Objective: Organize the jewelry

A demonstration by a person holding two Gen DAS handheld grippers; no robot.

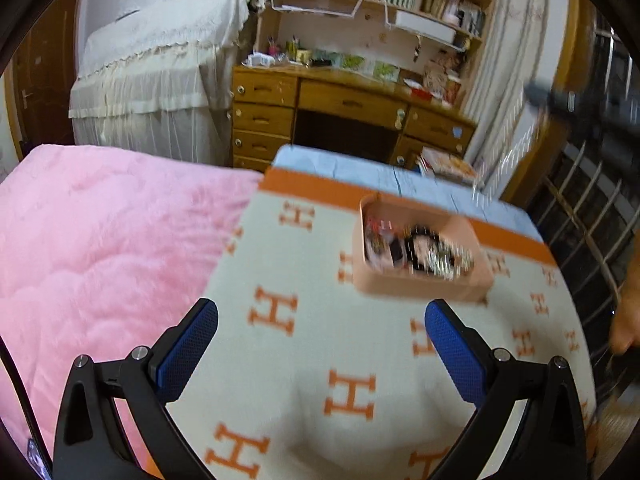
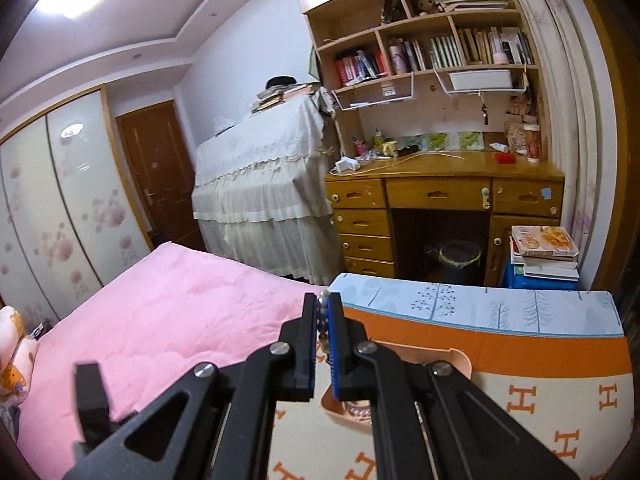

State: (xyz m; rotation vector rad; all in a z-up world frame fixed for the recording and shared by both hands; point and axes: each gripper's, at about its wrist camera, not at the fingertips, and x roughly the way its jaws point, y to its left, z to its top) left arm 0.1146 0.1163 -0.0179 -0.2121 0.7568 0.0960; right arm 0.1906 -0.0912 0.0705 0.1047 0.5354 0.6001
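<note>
A home bedroom: a fluffy pink quilt covers the bed, beside a wooden drawered desk under packed wooden bookshelves.

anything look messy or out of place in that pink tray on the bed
The jewelry lies heaped together in one tangle at the middle of the pink tray, not sorted; blur hides the details. One beaded piece is out of it, pinched in the right claw. Nothing looks spilled on the blanket.

Pink tray contents motion-blurred, individual pieces indistinguishable; the tray mostly hidden behind the right gripper (beaded strand only partly visible between its pads)
</note>
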